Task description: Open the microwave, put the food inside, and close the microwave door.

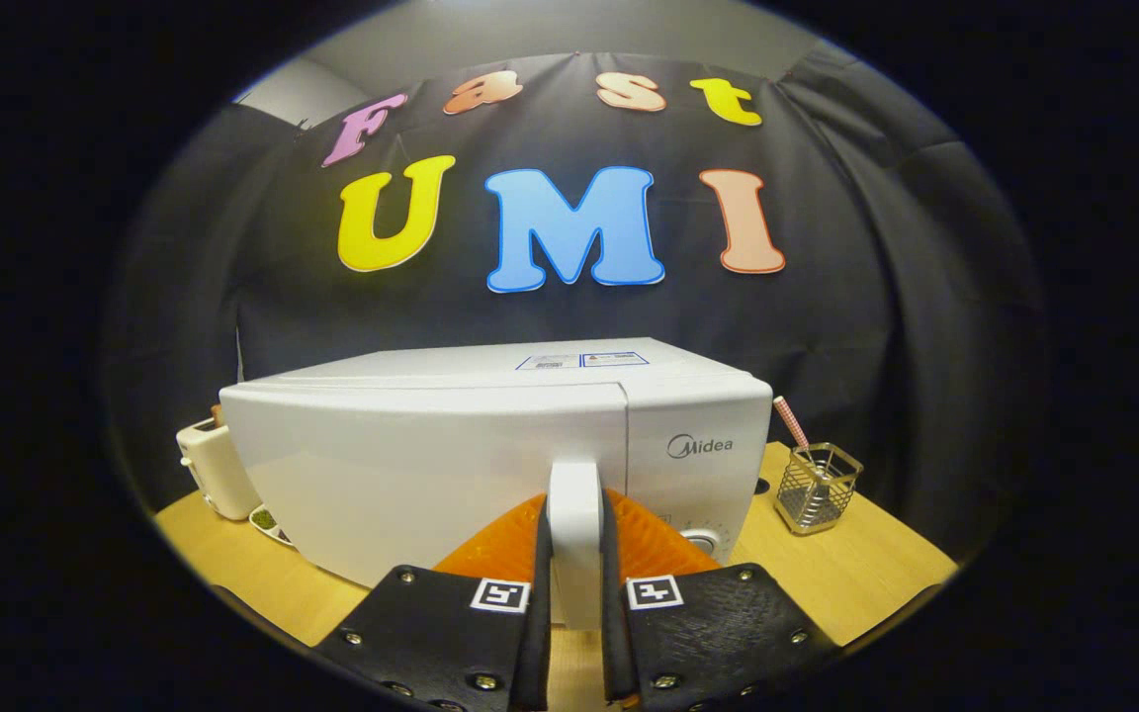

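The microwave sits on a wooden table, its door apparently flush with the body and so not yet open. A pale vertical handle stands at the door's right edge, next to the control panel. The gripper has its two fingers closed on this handle, one pressing each side, so the handle stands clamped between them. No food can be made out; a small dish peeks out at the microwave's left, its contents too small to tell.

Judging from the grip, the step in hand is pulling the door open. The main risk is slip: the handle looks smooth and narrow, and a pull straight back rather than along the door's arc could drag the fingers off it. A hard tug could also slide the whole microwave toward the table's front edge, since nothing visibly anchors it. If the door swings leftward, it may sweep toward the dish and the toaster just beside the microwave's left end. The wire holder with a striped straw stands well apart on the right, out of danger.
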Tool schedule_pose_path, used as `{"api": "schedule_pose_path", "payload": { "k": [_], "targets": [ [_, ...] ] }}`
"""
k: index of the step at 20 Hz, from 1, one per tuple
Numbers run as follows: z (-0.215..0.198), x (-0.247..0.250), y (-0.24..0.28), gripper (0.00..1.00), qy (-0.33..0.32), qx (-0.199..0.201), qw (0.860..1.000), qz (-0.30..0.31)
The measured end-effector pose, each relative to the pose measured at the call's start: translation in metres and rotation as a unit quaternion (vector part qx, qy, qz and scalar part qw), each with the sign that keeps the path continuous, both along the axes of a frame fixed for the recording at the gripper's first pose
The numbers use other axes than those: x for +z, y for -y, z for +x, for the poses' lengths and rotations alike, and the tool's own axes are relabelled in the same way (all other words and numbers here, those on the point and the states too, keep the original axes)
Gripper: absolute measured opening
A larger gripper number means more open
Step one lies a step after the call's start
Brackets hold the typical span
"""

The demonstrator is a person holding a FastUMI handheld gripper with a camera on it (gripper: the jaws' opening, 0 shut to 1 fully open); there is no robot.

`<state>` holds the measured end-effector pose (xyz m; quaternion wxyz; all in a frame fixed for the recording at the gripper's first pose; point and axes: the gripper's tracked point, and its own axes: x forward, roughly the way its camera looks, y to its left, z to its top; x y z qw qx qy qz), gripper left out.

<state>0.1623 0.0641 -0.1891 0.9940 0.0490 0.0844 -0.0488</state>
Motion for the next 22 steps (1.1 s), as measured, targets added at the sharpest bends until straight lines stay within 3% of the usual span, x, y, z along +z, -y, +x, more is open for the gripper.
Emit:
{"api": "schedule_pose_path", "payload": {
  "k": [1, 12, 13, 17, 22],
  "targets": [
    [0.000, -0.001, 0.000, 0.14, -0.003, -0.001, 1.000, -0.007],
    [-0.009, -0.003, -0.002, 0.14, -0.010, -0.010, 1.000, 0.006],
    [-0.008, 0.000, -0.002, 0.09, -0.012, -0.010, 1.000, 0.007],
    [-0.013, -0.002, -0.003, 0.09, -0.020, -0.010, 1.000, 0.010],
    [-0.071, -0.001, -0.024, 0.09, -0.009, 0.006, 1.000, -0.018]
  ]
}}
